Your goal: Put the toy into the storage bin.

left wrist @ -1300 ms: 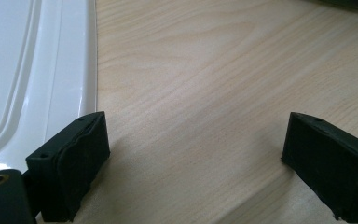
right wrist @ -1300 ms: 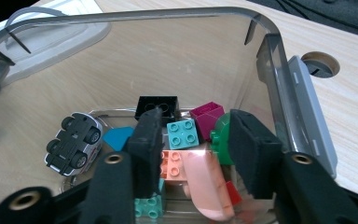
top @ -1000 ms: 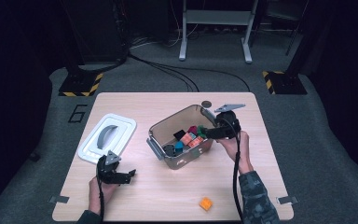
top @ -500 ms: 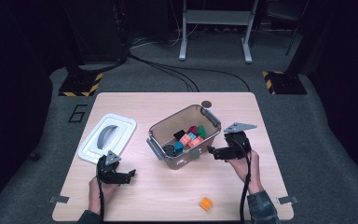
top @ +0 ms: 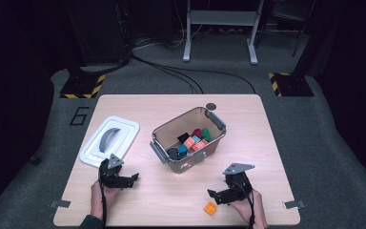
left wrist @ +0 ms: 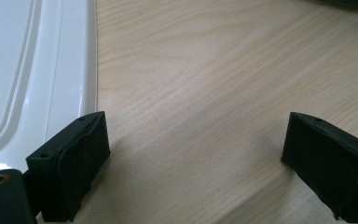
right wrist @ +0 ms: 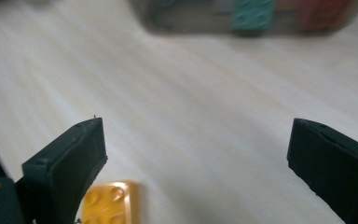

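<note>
We're reaching for the orange brick with the right tool (jaws just spread wide, empty); next, straddle it, close, carry to the bin.

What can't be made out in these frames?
- Orange brick: right gripper view, cut by the bottom edge and partly behind a jaw.
- Bricks in the clear bin: high view, too small to count; blurred in the right gripper view.
- White lid: left gripper view, cut by the left edge.
</note>
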Demonstrator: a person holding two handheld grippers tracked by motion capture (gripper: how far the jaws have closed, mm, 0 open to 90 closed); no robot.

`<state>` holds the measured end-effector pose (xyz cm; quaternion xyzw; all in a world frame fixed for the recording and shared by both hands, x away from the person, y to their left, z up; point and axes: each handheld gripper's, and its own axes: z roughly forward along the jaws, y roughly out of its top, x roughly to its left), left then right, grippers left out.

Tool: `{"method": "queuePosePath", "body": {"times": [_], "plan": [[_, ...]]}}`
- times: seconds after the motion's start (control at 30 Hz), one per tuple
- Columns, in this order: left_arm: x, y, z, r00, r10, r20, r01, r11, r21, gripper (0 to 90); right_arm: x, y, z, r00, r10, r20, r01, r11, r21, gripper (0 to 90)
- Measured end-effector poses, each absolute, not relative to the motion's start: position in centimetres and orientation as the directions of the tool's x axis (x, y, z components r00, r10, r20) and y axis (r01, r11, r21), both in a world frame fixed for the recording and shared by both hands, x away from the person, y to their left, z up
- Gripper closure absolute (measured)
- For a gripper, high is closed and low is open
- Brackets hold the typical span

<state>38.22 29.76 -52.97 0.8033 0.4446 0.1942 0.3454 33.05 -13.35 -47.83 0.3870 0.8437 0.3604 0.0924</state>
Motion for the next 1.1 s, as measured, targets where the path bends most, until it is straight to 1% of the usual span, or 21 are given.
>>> {"method": "queuePosePath", "body": {"times": [0.17, 0.33, 0.4, 0.6, 0.67, 0.87, 1.1], "plan": [[38.2, 29.7, -53.0, 0.523, 0.852, 0.000, 0.581, -0.357, 0.732, 6.9, 31.1, -12.2, -48.9, -0.723, 0.680, 0.119, 0.567, 0.487, 0.664, 8.6], [38.2, 29.7, -53.0, 0.522, 0.853, -0.001, 0.580, -0.354, 0.734, 7.1, 30.0, -11.8, -49.8, -0.738, 0.664, 0.123, 0.566, 0.509, 0.649, 14.6], [38.2, 29.7, -53.0, 0.522, 0.853, 0.000, 0.579, -0.354, 0.734, 7.1, 29.8, -11.7, -50.2, -0.740, 0.662, 0.120, 0.572, 0.526, 0.629, 19.8], [38.2, 29.7, -53.0, 0.521, 0.853, -0.001, 0.579, -0.354, 0.734, 7.1, 29.3, -11.9, -50.8, -0.732, 0.671, 0.115, 0.582, 0.529, 0.618, 37.1], [38.2, 29.7, -53.0, 0.521, 0.853, -0.001, 0.580, -0.353, 0.734, 7.1, 29.2, -12.0, -50.8, -0.736, 0.667, 0.118, 0.583, 0.535, 0.612, 40.1], [38.2, 29.7, -53.0, 0.520, 0.854, -0.003, 0.580, -0.351, 0.735, 7.1, 29.6, -12.4, -50.8, -0.728, 0.681, 0.082, 0.575, 0.542, 0.613, 56.6], [38.2, 29.7, -53.0, 0.520, 0.854, -0.003, 0.580, -0.351, 0.735, 7.1, 30.6, -12.9, -50.6, -0.706, 0.705, 0.074, 0.581, 0.516, 0.629, 58.5]]}}
